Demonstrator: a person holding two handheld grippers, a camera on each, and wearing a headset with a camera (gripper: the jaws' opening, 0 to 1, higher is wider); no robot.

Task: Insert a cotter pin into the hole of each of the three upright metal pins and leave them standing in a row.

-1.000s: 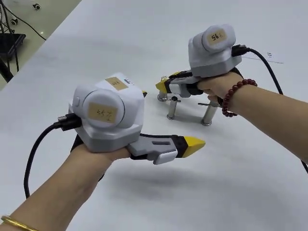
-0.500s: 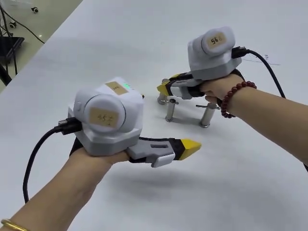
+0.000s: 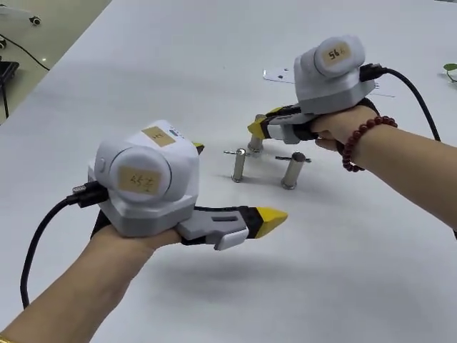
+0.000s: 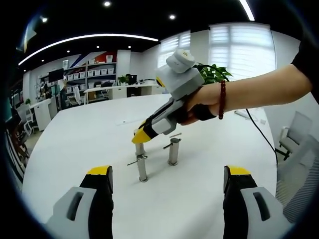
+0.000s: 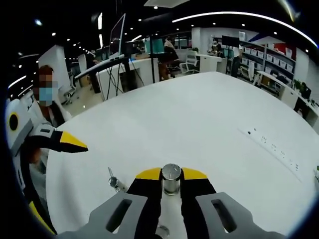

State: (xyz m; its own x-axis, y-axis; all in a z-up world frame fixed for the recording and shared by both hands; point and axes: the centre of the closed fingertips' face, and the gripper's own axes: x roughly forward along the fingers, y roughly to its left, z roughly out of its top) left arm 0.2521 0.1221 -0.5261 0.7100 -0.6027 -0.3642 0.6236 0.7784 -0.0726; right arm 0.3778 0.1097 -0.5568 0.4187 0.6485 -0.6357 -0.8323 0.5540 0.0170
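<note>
My left hand-held gripper (image 3: 274,216) hangs above the table (image 3: 178,64), its jaws set wide with nothing between them. The three metal pins stand upright ahead of it, close together. They are the near pin (image 3: 238,166), the second pin (image 3: 290,171) and, beyond both, the third pin (image 3: 254,146). A first cotter pin (image 3: 231,151) crosses the top of the near pin, and a second cotter pin (image 3: 284,158) crosses the top of the second pin.

My right hand-held gripper (image 3: 257,129) has its jaws narrow, clamped on the head of the third pin.

The table surface is matt white and bare around both hand-held grippers. A socket strip (image 5: 269,145) is set into it, well ahead and right of the right hand-held gripper. Beyond the table is an open office with shelving (image 4: 94,74), blinded windows (image 4: 239,45), a potted plant (image 4: 214,73) and ceiling light strips.
</note>
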